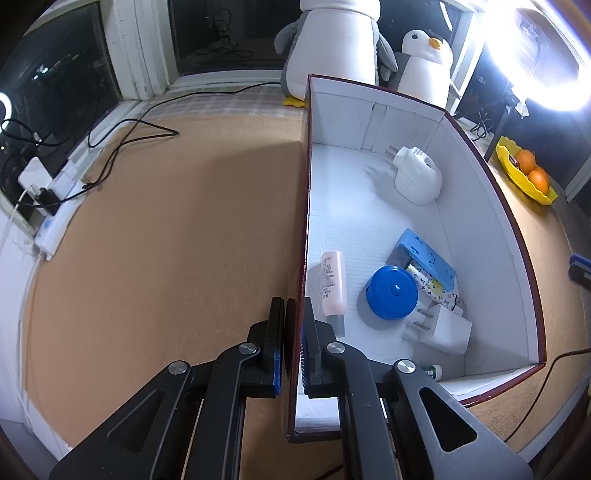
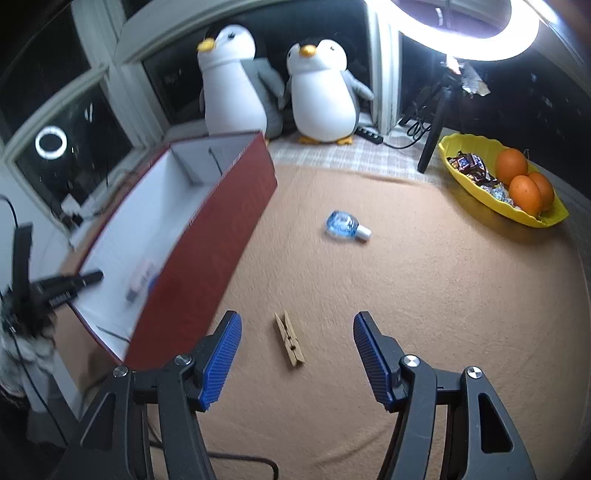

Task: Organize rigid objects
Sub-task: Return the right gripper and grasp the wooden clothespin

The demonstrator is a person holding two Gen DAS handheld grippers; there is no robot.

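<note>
Right gripper hovers open around the clothespin.

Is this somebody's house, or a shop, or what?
It looks like a room in a home, probably a table set by a window. Two plush penguins sit on the sill, a yellow dish of oranges and sweets stands on the tan tabletop, and a ring light shines for filming.

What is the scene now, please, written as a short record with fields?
left gripper: shut on box wall
right gripper: open, empty
in the box: blue round case, pink tube, two white plugs
on the mat: clothespin, blue bottle
nearest to right gripper: clothespin
</note>
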